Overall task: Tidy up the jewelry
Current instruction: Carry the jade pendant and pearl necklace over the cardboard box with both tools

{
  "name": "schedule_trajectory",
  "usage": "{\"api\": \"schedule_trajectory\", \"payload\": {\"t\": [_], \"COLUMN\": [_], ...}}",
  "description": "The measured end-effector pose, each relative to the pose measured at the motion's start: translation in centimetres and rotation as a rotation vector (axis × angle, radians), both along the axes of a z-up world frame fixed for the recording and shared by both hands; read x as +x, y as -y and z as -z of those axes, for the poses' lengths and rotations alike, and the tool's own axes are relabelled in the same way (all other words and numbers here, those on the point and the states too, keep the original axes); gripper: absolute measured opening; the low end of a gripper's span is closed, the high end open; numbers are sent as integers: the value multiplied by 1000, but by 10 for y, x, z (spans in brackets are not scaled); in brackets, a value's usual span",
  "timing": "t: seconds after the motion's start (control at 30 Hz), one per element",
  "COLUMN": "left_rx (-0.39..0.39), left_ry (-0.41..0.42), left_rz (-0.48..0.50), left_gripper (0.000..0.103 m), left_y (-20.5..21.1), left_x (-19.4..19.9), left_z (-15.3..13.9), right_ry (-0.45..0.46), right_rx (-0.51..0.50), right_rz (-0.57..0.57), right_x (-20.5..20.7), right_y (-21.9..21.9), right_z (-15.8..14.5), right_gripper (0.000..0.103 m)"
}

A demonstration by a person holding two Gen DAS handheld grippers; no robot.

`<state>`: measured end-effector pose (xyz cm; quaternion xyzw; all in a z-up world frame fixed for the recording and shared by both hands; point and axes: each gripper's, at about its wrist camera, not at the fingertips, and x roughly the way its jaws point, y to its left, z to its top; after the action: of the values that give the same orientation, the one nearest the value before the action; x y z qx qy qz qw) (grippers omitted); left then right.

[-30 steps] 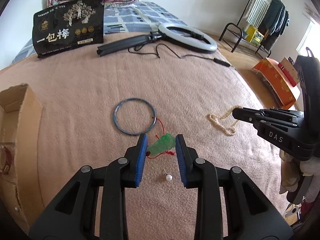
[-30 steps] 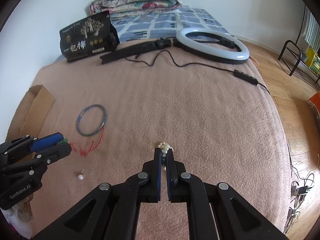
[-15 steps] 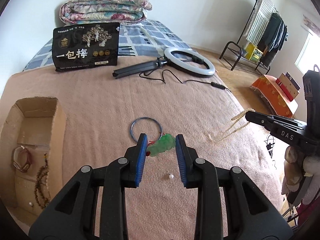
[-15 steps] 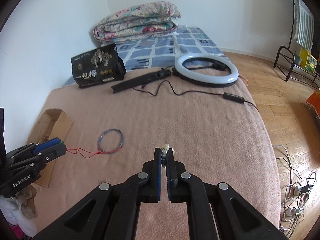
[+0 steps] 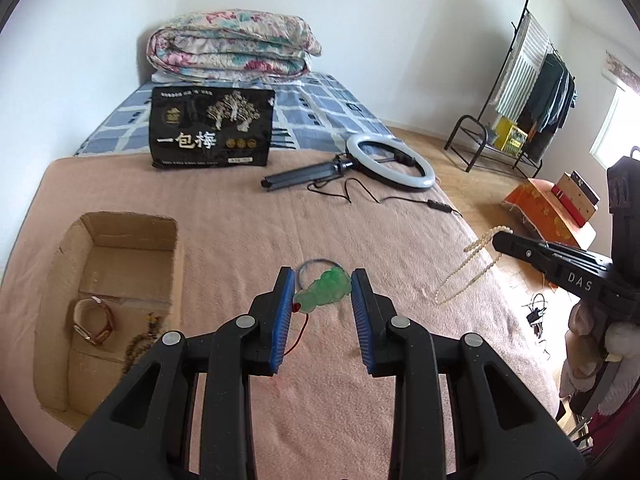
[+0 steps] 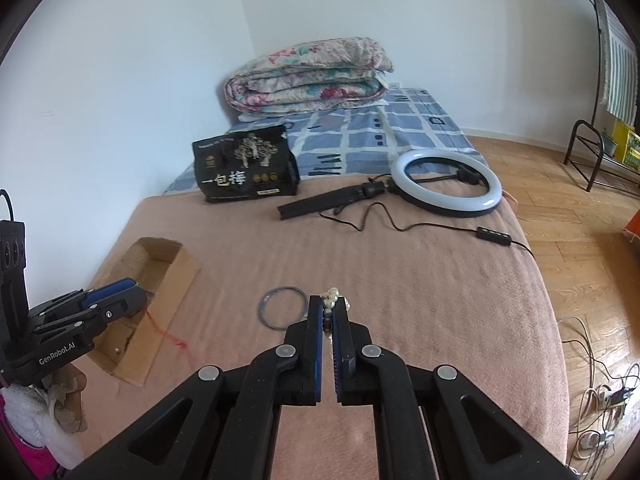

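My left gripper (image 5: 322, 280) is shut on a green jade pendant (image 5: 322, 291) with a red cord (image 5: 301, 330) hanging down, held high above the pink blanket. It also shows in the right wrist view (image 6: 134, 289), beside the cardboard box (image 6: 176, 280). My right gripper (image 6: 328, 305) is shut on a pearl necklace (image 6: 331, 295); in the left wrist view the necklace (image 5: 466, 270) dangles in a loop from it. A blue bangle (image 6: 282, 311) lies on the blanket below. The cardboard box (image 5: 52, 320) holds a watch (image 5: 94, 320) and a bead string (image 5: 140, 344).
A black snack bag (image 5: 212, 134), a ring light (image 5: 390, 162) with folded tripod and cable, and a folded quilt (image 5: 232, 50) lie at the far end of the bed. A clothes rack (image 5: 520, 92) and orange box stand on the wooden floor at right.
Both grippers have risen well above the blanket, lifting the pendant and the pearl necklace clear of it. The box has come further into view at left. The small pearl stud is out of sight.
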<state>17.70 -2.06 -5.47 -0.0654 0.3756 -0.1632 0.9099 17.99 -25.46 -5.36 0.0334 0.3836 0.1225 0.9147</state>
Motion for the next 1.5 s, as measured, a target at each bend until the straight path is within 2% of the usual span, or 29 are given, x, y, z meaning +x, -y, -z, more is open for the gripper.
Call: {"api": "schedule_trajectory", "payload": {"t": [0.4,0.6,0.83,1.17,1.5], "left_rx": [-23,-31,-12,-25,-12], "left_ry": [75,82,90,94,35], "left_rz": [-98,-150,-190,-230,-249], "left_gripper": [28,28,28,28,28], "left_y": [-68,-102,-133,-173,-198], "left_x": [-20,-23,-28,-34,-25], "left_z": [-33,-38,-36,-35,-11], "right_ry": [29,27,25,23,-18], "right_rx": [43,63,67,62,56], "right_rz": [-128,-185,-249,-316,-364], "right_x": [-13,-12,-3,16,43], "right_y": [-71,-110,-154,-208,-255], "right_z": [-16,-16,-17,-17,2], "right_gripper": [1,1,1,1,1]}}
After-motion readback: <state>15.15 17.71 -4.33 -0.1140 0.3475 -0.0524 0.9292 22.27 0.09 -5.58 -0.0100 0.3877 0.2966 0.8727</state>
